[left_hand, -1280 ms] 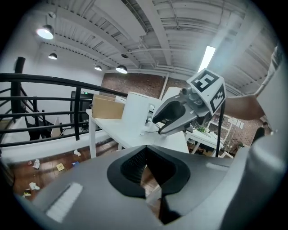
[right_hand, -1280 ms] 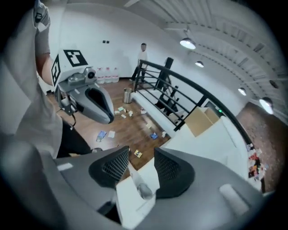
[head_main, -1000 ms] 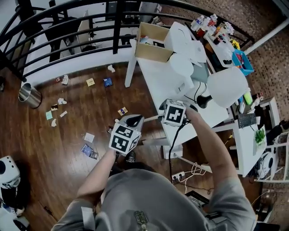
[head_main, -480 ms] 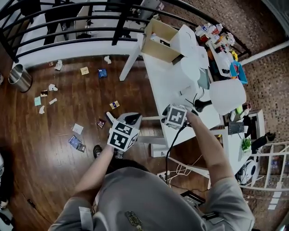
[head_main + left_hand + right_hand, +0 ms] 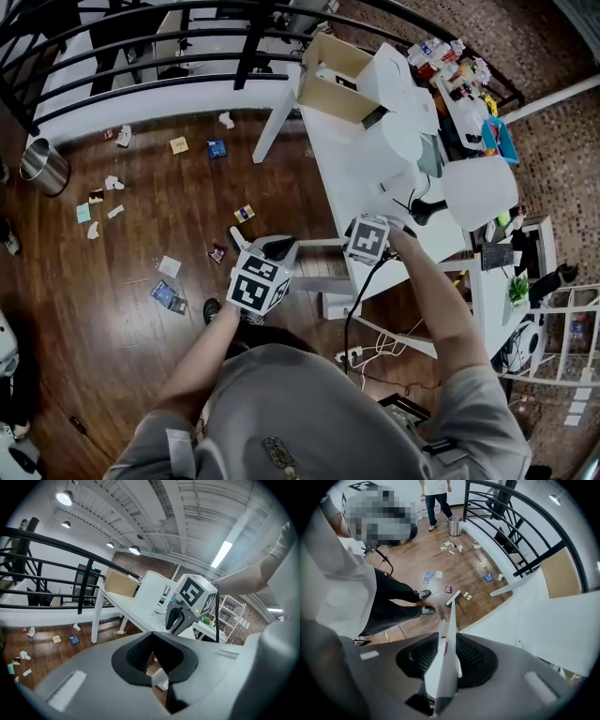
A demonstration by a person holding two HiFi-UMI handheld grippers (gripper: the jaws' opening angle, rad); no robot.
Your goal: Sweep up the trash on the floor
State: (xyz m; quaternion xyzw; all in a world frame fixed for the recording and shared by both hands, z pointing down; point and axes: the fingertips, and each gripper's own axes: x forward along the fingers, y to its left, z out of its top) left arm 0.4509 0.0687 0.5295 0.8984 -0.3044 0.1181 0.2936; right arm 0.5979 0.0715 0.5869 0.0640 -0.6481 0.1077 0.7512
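Note:
Paper scraps and wrappers (image 5: pixel 170 267) lie scattered over the dark wood floor; they also show in the right gripper view (image 5: pixel 429 576) and the left gripper view (image 5: pixel 56 639). My right gripper (image 5: pixel 368 239) points straight down beside the white table. A long white handle (image 5: pixel 449 634) runs down between its jaws (image 5: pixel 446 656) toward a white bar (image 5: pixel 453 597) on the floor, and the pads close on it. My left gripper (image 5: pixel 272 258) hangs to the left, above the floor. Its jaws (image 5: pixel 157 667) are shut with nothing held.
A white table (image 5: pixel 352 169) carries a cardboard box (image 5: pixel 337 80) and white lamp shades. A metal bin (image 5: pixel 42 167) stands by the black railing (image 5: pixel 141 61). Cables (image 5: pixel 375 352) lie under the table. Another person (image 5: pixel 436 489) stands beyond the bin.
Both grippers have sunk a little toward the floor. The head view has shifted, so the trash now sits slightly more to the right in the picture.

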